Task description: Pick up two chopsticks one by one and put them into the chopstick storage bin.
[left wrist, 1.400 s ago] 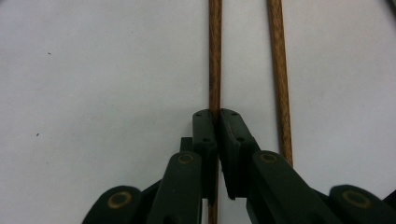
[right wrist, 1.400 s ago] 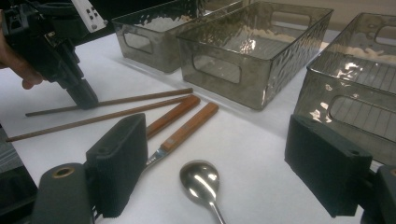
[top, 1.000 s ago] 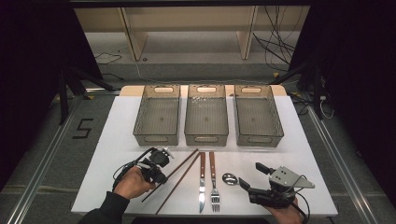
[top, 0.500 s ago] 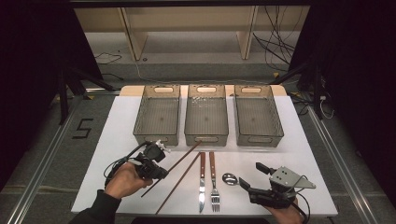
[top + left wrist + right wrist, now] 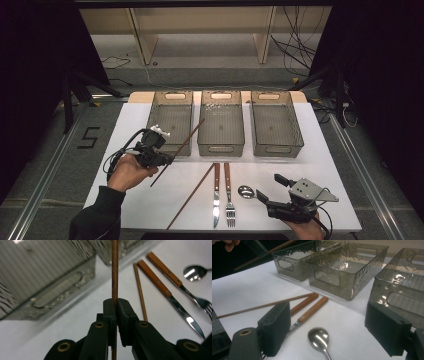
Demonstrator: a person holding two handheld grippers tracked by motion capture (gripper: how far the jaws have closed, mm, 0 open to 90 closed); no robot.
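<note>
Here a thin brown wooden chopstick is pinched tight in the left claw, lifted off the white counter and slanted over the leftmost smoked clear plastic bin. Gripped near its lower end, it could pivot or slip and land outside. The right claw is held wide apart, empty, above a steel spoon.

A thin dark-brown wooden chopstick is showing between matte black tongs; smoky-grey ribbed plastic bins are sitting on the white table.
</note>
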